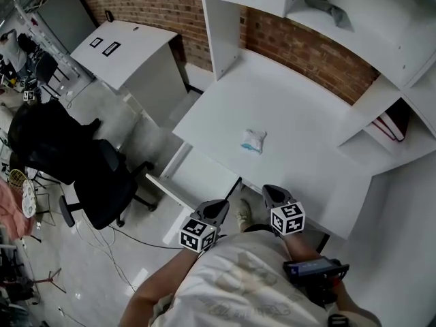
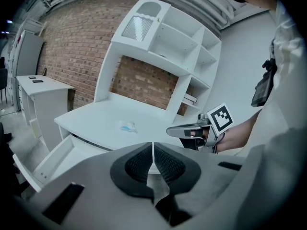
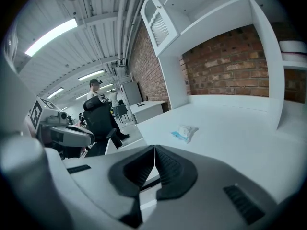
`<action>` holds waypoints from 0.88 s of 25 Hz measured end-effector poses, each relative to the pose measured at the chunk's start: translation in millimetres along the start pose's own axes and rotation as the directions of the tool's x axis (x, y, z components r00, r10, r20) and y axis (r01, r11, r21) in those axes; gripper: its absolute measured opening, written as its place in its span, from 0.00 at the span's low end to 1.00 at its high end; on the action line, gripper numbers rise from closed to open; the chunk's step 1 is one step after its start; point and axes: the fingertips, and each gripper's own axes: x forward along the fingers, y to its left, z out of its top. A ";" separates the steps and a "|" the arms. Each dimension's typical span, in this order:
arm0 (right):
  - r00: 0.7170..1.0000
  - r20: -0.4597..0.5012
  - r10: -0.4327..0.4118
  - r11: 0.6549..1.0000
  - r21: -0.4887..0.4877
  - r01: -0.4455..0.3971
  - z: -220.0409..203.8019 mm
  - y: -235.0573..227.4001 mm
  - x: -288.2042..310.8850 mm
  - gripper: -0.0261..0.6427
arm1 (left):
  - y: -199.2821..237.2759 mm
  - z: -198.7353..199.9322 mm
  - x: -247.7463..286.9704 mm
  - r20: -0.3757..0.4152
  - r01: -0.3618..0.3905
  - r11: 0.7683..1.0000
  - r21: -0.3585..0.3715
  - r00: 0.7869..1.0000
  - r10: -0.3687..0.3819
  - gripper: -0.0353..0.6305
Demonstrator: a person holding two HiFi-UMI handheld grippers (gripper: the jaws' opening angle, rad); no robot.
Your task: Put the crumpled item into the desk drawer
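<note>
A crumpled white and blue packet (image 1: 253,140) lies in the middle of the white desk (image 1: 306,114). It also shows as a small packet (image 2: 127,126) in the left gripper view and as a packet (image 3: 184,132) ahead in the right gripper view. The desk drawer (image 1: 197,176) stands pulled out at the desk's front left, and the drawer (image 2: 57,157) looks empty. My left gripper (image 1: 223,203) is over the drawer's near corner, jaws shut with nothing between them. My right gripper (image 1: 271,191) is at the desk's front edge, short of the packet, also shut and empty.
A white hutch with shelves rises behind the desk; books (image 1: 392,125) lie on a right shelf and a grey object (image 1: 327,9) on an upper one. A black office chair (image 1: 88,176) stands left of the drawer. A second white desk (image 1: 129,53) stands farther left against the brick wall.
</note>
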 end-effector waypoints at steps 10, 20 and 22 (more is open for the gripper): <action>0.999 -0.017 0.034 0.998 -0.057 -0.035 27.5 -20.7 24.5 0.07 | 16.9 30.9 28.8 0.020 -0.020 1.000 0.005 1.000 0.020 0.10; 0.997 -0.042 0.072 0.995 -0.071 -0.075 42.4 -43.9 52.6 0.07 | 37.6 48.2 50.2 0.028 -0.067 0.998 -0.011 0.997 0.067 0.10; 0.995 -0.047 0.085 0.994 -0.071 -0.088 45.8 -47.6 58.3 0.07 | 40.2 51.4 54.2 0.027 -0.076 0.997 -0.015 0.997 0.076 0.10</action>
